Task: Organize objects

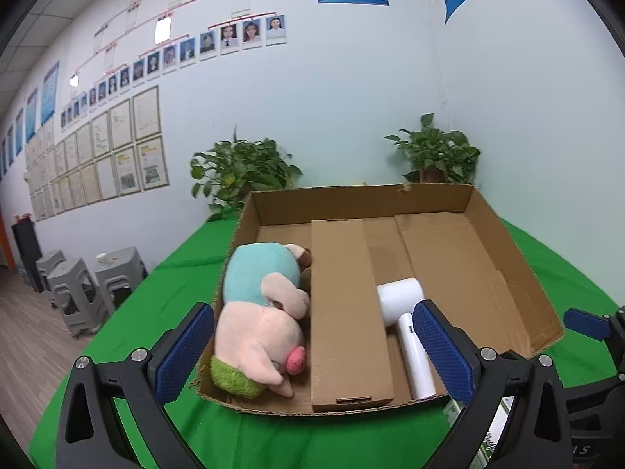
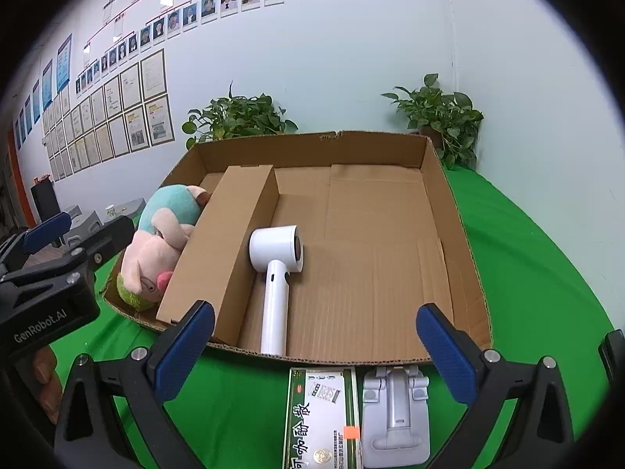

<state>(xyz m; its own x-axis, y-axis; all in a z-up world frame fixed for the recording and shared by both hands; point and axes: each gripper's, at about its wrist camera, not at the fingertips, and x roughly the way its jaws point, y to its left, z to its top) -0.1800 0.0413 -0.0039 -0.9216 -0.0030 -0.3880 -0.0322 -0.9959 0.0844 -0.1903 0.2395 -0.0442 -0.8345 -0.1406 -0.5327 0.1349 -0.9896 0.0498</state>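
My right gripper [image 2: 314,348], jaws spread and empty like my left gripper [image 1: 312,346], sits nearest the medicine box [image 2: 322,418], probably next, lying lengthwise toward me just outside the cardboard tray [image 2: 468,258].

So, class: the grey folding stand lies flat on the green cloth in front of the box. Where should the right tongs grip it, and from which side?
Grip the grey stand across its narrow central arm, coming straight down from above. It lies flat, so only its top is exposed; the right tongs, now open, probably span that arm. The medicine box crowds its left edge.
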